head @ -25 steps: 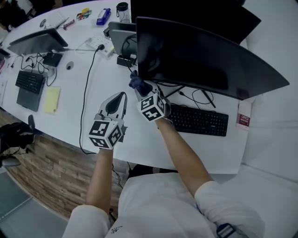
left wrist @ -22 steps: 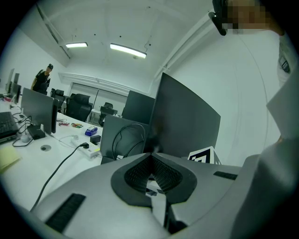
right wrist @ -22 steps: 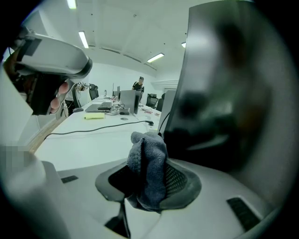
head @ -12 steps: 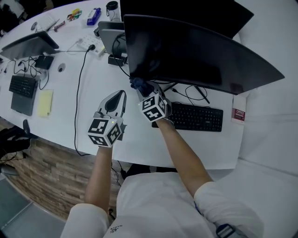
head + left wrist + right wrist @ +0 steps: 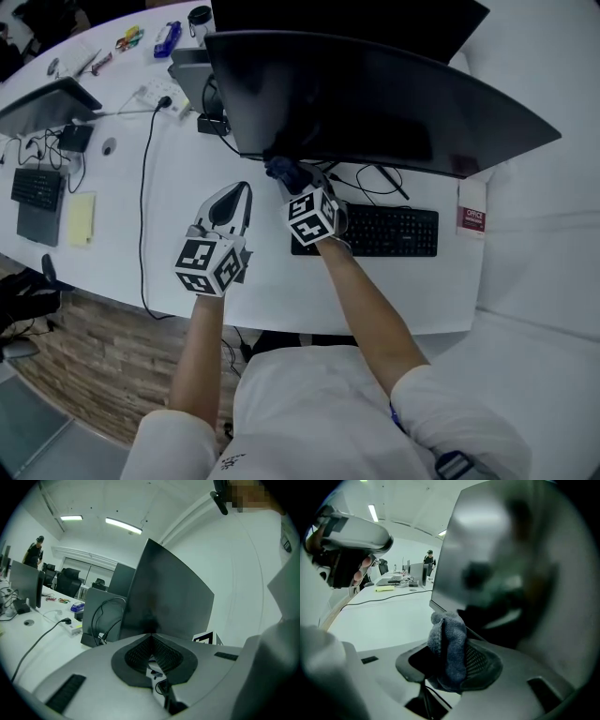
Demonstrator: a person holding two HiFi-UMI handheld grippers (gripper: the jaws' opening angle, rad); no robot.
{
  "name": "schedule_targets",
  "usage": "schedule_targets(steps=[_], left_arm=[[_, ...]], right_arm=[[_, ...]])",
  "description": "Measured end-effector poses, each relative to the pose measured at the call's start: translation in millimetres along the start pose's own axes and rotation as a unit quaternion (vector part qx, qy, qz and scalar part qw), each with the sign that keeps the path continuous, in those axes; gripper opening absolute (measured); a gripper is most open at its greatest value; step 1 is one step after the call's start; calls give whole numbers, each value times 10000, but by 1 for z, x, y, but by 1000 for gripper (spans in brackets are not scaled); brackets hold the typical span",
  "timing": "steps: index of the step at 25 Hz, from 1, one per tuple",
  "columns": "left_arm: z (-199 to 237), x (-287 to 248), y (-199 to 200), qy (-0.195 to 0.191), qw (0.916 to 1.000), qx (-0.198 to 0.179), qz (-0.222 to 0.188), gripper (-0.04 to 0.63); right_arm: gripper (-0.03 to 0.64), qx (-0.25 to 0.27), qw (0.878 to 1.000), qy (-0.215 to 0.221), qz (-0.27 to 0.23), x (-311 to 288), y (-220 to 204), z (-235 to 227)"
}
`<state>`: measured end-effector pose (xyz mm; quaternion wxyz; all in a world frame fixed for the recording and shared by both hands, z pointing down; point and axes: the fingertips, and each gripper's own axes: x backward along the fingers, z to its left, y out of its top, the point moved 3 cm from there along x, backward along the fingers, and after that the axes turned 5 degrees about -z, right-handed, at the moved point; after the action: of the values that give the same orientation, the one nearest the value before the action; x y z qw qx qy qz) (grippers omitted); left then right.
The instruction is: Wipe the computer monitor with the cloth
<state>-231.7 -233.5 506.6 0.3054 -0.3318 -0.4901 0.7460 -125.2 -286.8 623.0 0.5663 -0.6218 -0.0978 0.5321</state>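
The right claw [image 5: 292, 178] is squeezed tight on the cloth [image 5: 448, 645]. The cloth is a soft, dark grey bundle that sticks up from between the two jaws. Right in front of this claw is the monitor [image 5: 375, 103], which is big, dark and curved. The cloth is up by the screen's lower left corner, close to the bottom edge. I cannot tell for sure if it is touching the glass or is just next to it.

The left claw [image 5: 234, 199] is closed too, but it has nothing in it. It hangs over the white surface [image 5: 169, 202] to the left of the right claw, and its tip points toward the monitor. A black keyboard [image 5: 375, 232] lies on the surface to the right of the right claw, under the screen.

I think the step in hand is the wiping itself, and it looks like it is at one corner. Almost all of the screen stretches away to the right of the claw and up above it, so there is likely a lot left to wipe.

The next move calls for a soft push, so the cloth sits flat on the glass, and then a slow slide to the right. The grip must stay tight. Only the cloth should rub the screen — not the hard jaws, which could scratch it.
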Motion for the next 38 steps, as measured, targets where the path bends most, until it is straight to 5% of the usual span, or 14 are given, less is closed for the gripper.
schedule_targets(steps=[38], left_arm=[[-156, -82, -28, -467, 9982, -224, 308, 6]], right_arm=[[154, -434, 9963, -716, 173, 111, -107, -146]])
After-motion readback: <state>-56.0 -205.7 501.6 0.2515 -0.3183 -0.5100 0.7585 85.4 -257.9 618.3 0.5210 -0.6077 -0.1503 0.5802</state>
